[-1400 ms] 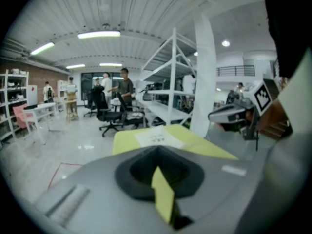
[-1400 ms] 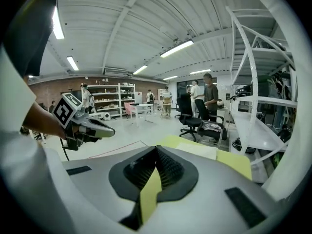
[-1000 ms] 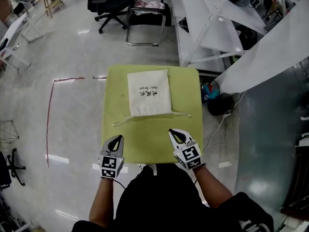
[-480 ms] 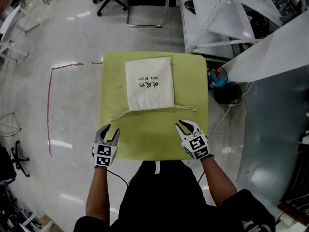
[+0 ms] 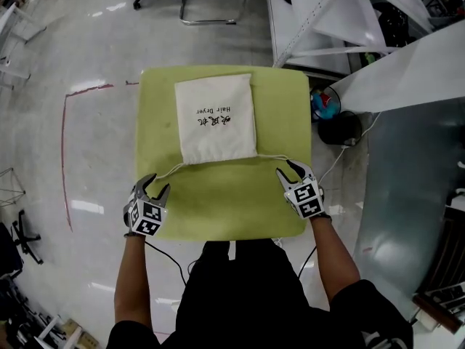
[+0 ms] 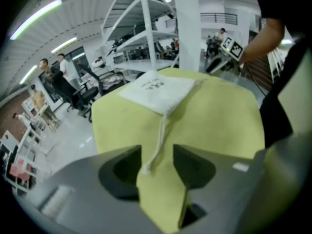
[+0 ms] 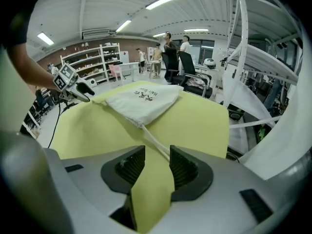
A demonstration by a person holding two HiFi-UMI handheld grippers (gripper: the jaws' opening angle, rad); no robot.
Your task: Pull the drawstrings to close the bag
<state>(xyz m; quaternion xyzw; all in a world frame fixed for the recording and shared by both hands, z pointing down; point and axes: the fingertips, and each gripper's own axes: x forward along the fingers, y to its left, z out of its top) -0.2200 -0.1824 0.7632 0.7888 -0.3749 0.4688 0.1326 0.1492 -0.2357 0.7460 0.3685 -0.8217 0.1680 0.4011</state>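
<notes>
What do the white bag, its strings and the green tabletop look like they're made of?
Bag: probably matte cotton cloth, softly wrinkled. Drawstrings: likely soft white cord, lying limp and curved. Tabletop: smooth, matte yellow-green; perhaps laminate or plastic.

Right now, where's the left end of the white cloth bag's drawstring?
Left gripper view: the white drawstring end lies on the yellow-green tabletop between the left gripper's open jaws.

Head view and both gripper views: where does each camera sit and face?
Head view: on head, steeply down at yellow-green square table; both forearms, left gripper, right gripper.
Left gripper view: on that gripper, along its jaws, just opening, white cord end between them.
Right gripper view: likewise, other cord.
Shared: white cloth drawstring bag.
</notes>
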